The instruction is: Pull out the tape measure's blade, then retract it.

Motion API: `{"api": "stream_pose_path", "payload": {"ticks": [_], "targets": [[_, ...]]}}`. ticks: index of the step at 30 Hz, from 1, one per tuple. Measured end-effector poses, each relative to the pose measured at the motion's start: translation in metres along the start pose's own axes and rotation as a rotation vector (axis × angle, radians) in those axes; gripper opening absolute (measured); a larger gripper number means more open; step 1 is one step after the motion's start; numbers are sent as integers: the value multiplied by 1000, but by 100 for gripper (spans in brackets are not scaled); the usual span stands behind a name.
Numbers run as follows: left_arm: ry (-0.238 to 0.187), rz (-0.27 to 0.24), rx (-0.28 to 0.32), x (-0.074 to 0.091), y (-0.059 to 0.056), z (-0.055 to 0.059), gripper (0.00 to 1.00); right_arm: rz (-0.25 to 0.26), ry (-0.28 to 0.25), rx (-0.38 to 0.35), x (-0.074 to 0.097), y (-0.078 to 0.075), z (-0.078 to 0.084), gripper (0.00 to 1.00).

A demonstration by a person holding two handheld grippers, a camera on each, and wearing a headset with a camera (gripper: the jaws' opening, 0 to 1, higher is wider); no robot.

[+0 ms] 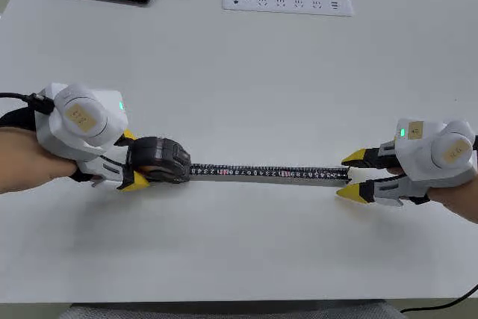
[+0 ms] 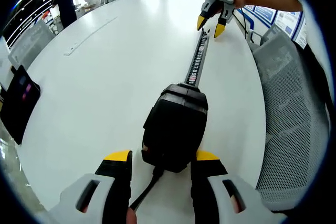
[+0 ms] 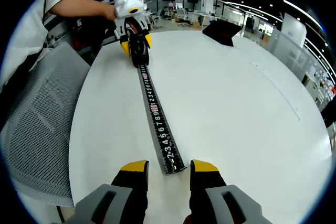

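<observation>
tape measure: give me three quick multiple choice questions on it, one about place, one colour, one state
1. Where is the blade's free end?
A in a drawer
B between the right gripper's jaws
C on the floor

2. What colour is the tape measure's case?
A black
B red
C white

3. What state is the blade in?
A fully retracted
B curled up in the air
C pulled out, flat on the table

Key: 1 B, the right gripper view shows the end lying between its open jaws. 2 A, the case is black in the left gripper view. 3 C, the numbered blade runs along the table from case to right gripper.
</observation>
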State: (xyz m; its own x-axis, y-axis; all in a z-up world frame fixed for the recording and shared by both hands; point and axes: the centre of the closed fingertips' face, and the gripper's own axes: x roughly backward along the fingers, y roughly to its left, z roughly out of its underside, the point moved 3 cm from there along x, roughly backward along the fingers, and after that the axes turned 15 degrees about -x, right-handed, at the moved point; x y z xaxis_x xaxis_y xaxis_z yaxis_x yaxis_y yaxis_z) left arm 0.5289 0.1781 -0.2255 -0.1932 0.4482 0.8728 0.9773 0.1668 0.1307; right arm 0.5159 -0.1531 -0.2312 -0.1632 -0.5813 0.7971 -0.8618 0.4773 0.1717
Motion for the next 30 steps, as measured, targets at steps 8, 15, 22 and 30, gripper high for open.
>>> {"api": "stream_pose_path", "payload": {"ticks": [8,15,22,30], "targets": [[-51,-52,72,13,-1,-5,47,28,-54,-63,4,7,-4,36],[-92,-93,108,20,-2,-5,52,49,-83,-96,8,13,-3,42],[-127,-122,145,29,-8,0,56,78,-102,-123,14,19,-2,50],[-175,-162,192,43,-16,6,64,104,-119,-142,21,26,-2,60]]}}
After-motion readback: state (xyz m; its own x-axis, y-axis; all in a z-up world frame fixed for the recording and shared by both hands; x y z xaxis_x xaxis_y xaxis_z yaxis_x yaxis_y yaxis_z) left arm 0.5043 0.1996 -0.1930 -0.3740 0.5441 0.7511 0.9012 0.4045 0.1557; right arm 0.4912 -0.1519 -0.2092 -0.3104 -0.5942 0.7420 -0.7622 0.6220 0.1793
